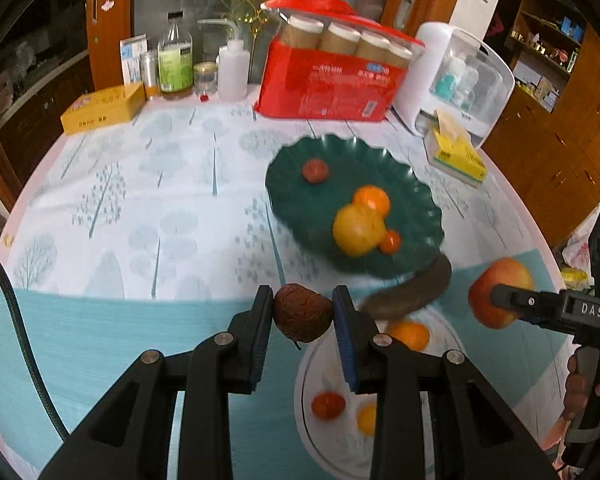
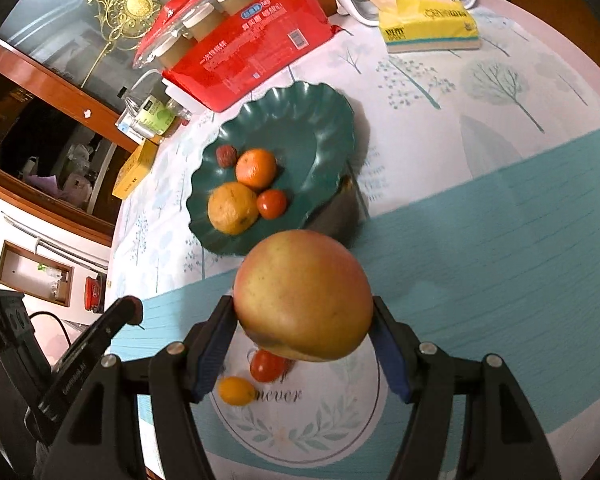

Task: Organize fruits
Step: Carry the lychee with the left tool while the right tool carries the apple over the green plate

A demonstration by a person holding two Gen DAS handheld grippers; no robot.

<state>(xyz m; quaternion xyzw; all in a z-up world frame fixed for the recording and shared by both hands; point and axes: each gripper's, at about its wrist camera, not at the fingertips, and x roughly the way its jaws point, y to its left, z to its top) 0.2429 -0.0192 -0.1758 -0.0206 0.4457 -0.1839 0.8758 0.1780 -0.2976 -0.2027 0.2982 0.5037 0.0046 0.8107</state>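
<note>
Closest in, the left gripper (image 1: 303,312) is clamped on a wrinkly brown fruit (image 1: 302,313) sitting right between its pads, and the right gripper (image 2: 304,312) is squeezed onto a big apple (image 2: 303,295), both held up over a white plate (image 2: 300,436) that's got one small tomato (image 2: 269,365) and one small yellow fruit (image 2: 236,390) in it, plus an orange (image 1: 410,335) you only catch from the left camera. Just past that there's a dark long fruit (image 1: 409,291) lying against the near rim of the green plate (image 2: 320,128). That one holds four things: one big yellow-orange citrus (image 2: 233,208), one orange mandarin (image 2: 256,168), one tomato (image 2: 272,204) and one small dark red fruit (image 2: 225,155).
</note>
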